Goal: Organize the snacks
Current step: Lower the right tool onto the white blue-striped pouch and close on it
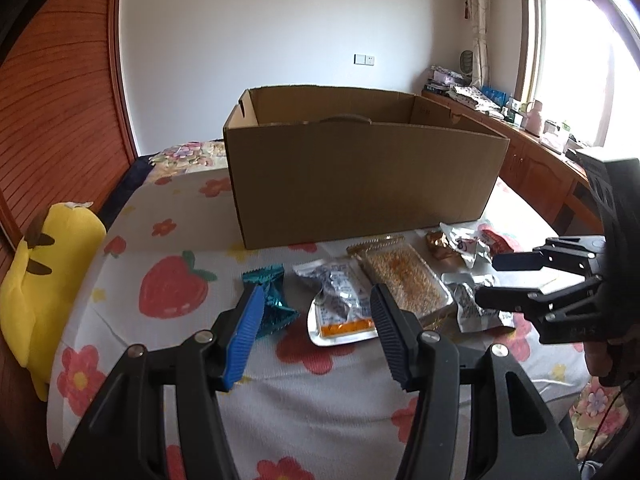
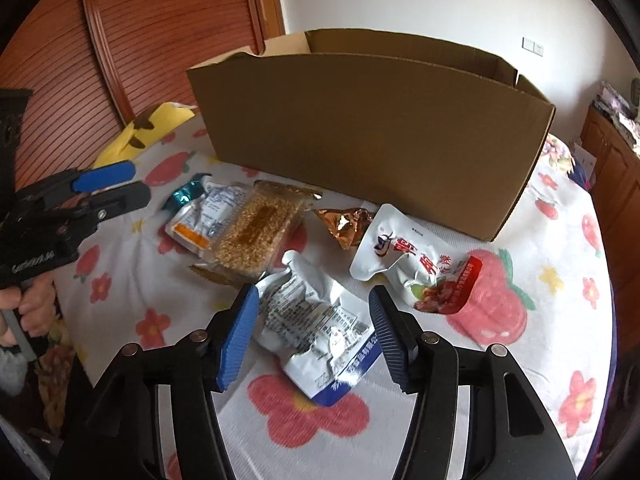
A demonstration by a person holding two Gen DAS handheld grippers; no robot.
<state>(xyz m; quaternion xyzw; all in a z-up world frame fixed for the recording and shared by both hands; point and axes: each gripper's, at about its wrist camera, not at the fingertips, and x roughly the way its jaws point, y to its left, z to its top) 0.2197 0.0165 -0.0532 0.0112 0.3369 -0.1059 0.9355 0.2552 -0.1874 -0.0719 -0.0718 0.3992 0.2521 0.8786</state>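
Currently, left to right on flowered bedsheet (image 1: 168, 360): yellow plush toy (image 1: 44, 280) at far edge, teal foil candy (image 1: 272, 300), silver pouch (image 1: 340, 304), clear tray of sesame brittle (image 1: 404, 280), copper wrapper (image 2: 344, 224), red-and-white jerky pouch (image 2: 424, 268). Open cardboard box (image 1: 360, 176) stands behind snacks (inside hidden). Left gripper (image 1: 316, 332) moderately open, empty, above candy and silver pouch. Right gripper (image 2: 312, 336) moderately open, empty, straddling crumpled silver-blue pouch (image 2: 316, 332), pads not pressing. Step, as judged: reaching for first pickups. Next: lower, close on pouch, lift over box wall.
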